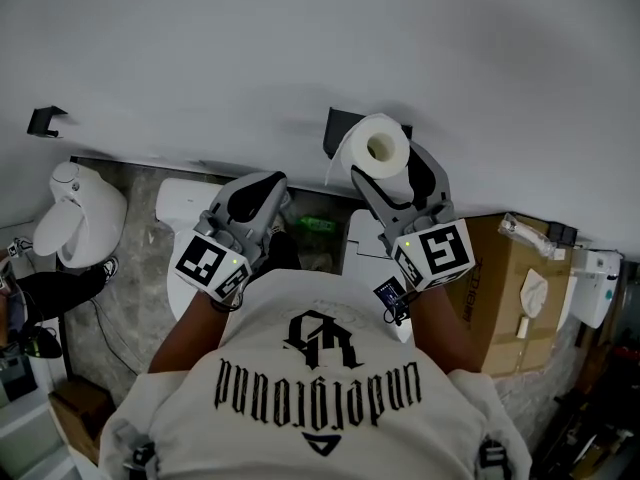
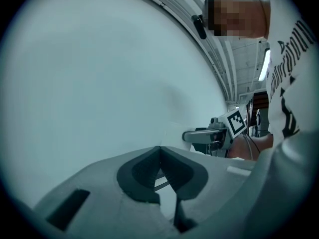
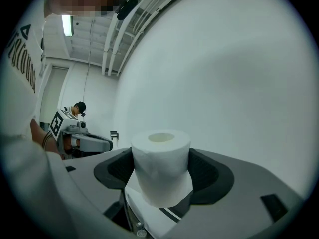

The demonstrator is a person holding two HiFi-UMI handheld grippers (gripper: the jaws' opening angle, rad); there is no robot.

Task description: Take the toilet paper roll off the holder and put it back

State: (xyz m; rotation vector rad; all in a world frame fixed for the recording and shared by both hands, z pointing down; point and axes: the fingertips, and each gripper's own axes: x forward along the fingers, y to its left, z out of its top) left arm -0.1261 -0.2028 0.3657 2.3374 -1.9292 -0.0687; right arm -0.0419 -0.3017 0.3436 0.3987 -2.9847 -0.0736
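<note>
In the head view my right gripper (image 1: pixel 388 164) is shut on a white toilet paper roll (image 1: pixel 381 147); the cardboard core faces the camera and a loose sheet hangs at its left. The roll is held just in front of the black wall holder (image 1: pixel 339 128); whether it touches the holder is not clear. The right gripper view shows the roll (image 3: pixel 160 167) upright and squeezed between the dark pads (image 3: pixel 207 176). My left gripper (image 1: pixel 268 182) hovers lower and to the left, shut and empty. Its tips meet (image 2: pixel 159 150) against the bare wall.
A white wall (image 1: pixel 300 38) fills the top. Below stand white toilets (image 1: pixel 75 213), (image 1: pixel 185 208), a green object (image 1: pixel 316 225) on the floor, and a cardboard box (image 1: pixel 510 288) at right. A small black bracket (image 1: pixel 45 120) hangs on the wall far left.
</note>
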